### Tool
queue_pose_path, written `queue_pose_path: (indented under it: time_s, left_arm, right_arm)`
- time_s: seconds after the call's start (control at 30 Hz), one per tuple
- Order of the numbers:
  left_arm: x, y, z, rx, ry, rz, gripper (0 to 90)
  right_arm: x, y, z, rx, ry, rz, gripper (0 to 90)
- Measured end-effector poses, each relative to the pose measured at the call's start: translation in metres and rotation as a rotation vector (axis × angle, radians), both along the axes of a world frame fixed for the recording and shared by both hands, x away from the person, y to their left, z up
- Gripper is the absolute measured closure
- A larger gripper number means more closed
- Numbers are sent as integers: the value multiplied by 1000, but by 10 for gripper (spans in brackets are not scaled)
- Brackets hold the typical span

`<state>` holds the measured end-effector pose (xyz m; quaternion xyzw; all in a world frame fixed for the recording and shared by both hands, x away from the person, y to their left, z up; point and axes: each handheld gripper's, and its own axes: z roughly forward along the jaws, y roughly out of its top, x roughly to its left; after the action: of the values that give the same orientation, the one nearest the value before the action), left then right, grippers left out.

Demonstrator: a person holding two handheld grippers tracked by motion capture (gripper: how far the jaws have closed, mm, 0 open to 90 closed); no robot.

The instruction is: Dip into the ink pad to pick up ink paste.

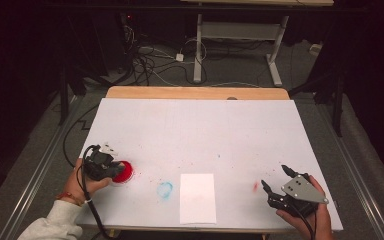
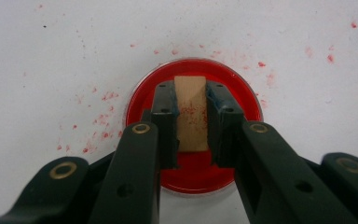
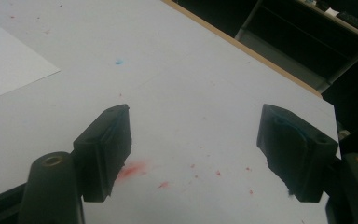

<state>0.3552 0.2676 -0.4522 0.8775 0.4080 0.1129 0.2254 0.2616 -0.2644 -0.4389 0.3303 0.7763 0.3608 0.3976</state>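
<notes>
A round red ink pad [image 2: 193,175] in a clear dish lies on the white table cover near the left front; in the high view the red ink pad [image 1: 124,172] shows beside my left hand. My left gripper [image 2: 192,100] is shut on a small tan wooden block [image 2: 191,114], which stands over the red pad; whether it touches the ink I cannot tell. In the high view my left gripper [image 1: 114,169] sits at the pad's left edge. My right gripper [image 1: 276,179] rests at the right front, and its jaws stand wide open [image 3: 193,135] with nothing between them above the cover.
A white paper sheet [image 1: 198,198] lies at the front middle, with a blue ink smudge [image 1: 164,190] to its left and a red smudge [image 1: 255,186] to its right. Red specks surround the pad. The wooden table edge [image 1: 195,93] runs along the far side.
</notes>
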Motion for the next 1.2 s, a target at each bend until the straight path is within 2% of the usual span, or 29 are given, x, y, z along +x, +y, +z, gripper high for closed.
queue_pose_path:
  time_s: [0.5,0.63,0.77,0.8,0.83,0.93,1.07,1.17,1.2]
  left_arm:
    - [-1,-3,-1,17,-8,4,740]
    - [1,-1,0,16,4,-4,739]
    - [-1,-4,3,30,-8,0,739]
    - [-1,-4,6,11,-9,0,739]
    - [-1,-4,6,11,-9,0,739]
    - [-7,-2,20,-25,-49,-3,739]
    - [-14,1,36,-45,-87,-9,739]
    - [-18,4,42,-57,-101,-1,739]
    - [-22,7,49,-69,-115,1,739]
  right_arm:
    - [1,-1,-1,0,2,-6,261]
    - [1,-1,-1,-4,5,-3,261]
    - [1,-2,-1,-1,3,-8,261]
    - [1,-2,-1,0,3,-10,261]
    - [2,-2,-1,-2,1,-11,261]
    - [1,-1,-1,-2,0,-13,261]
    - [1,-1,0,-2,-1,-13,261]
    - [1,-1,0,-2,0,-12,261]
    - [0,-2,0,-2,1,-10,261]
